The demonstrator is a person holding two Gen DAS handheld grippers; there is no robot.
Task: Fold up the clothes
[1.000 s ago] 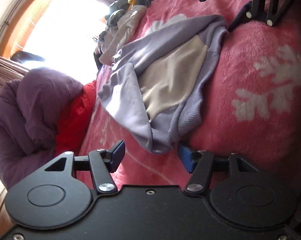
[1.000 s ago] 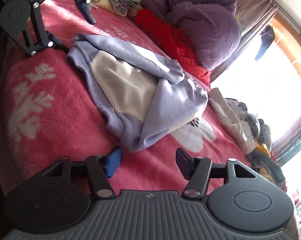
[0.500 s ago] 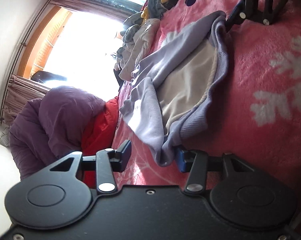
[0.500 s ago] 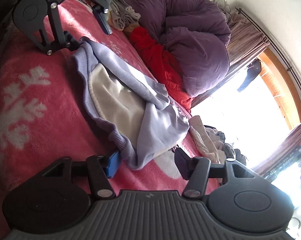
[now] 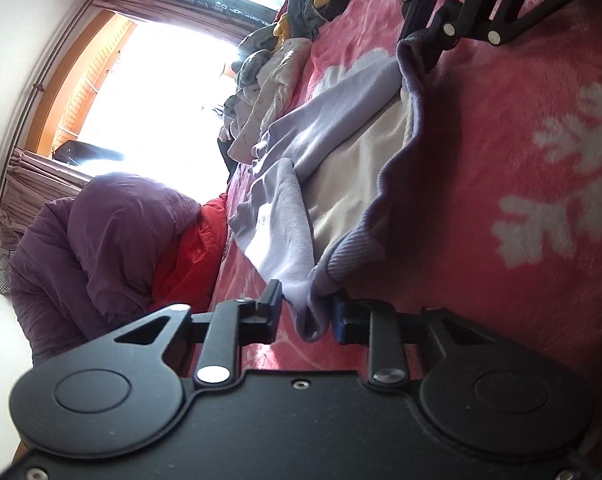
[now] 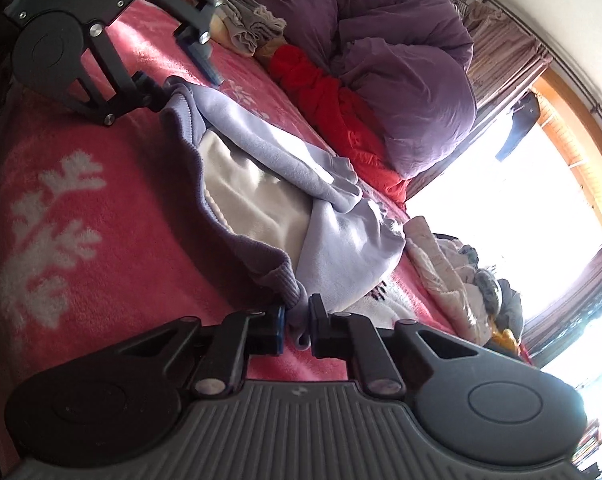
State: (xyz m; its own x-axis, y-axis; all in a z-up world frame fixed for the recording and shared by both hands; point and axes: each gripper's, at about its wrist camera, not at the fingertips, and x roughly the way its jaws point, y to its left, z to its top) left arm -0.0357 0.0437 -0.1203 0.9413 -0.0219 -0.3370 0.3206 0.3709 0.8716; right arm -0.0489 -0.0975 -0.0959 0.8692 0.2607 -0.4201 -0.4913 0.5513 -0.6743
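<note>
A lilac sweatshirt (image 5: 341,152) with a cream lining lies spread on the pink blanket (image 5: 521,80). In the left wrist view my left gripper (image 5: 307,314) is shut on one ribbed hem corner, and the cloth fills the gap between its pads. My right gripper (image 6: 296,320) is shut on the opposite hem corner of the sweatshirt (image 6: 261,148). Each gripper shows in the other's view at the far corner: the right gripper (image 5: 419,40) and the left gripper (image 6: 177,76). The hem between them hangs slightly off the blanket and casts a shadow.
A purple duvet (image 5: 101,248) and a red garment (image 5: 193,248) are bunched beyond the sweatshirt. A pile of loose clothes (image 5: 269,80) lies toward the bright window (image 5: 149,92). White snowflake patterns (image 5: 561,192) mark the blanket on the near side.
Both grippers moved in on the hem corners and went from open to shut on the cloth. The hem edge has lifted slightly between them.
</note>
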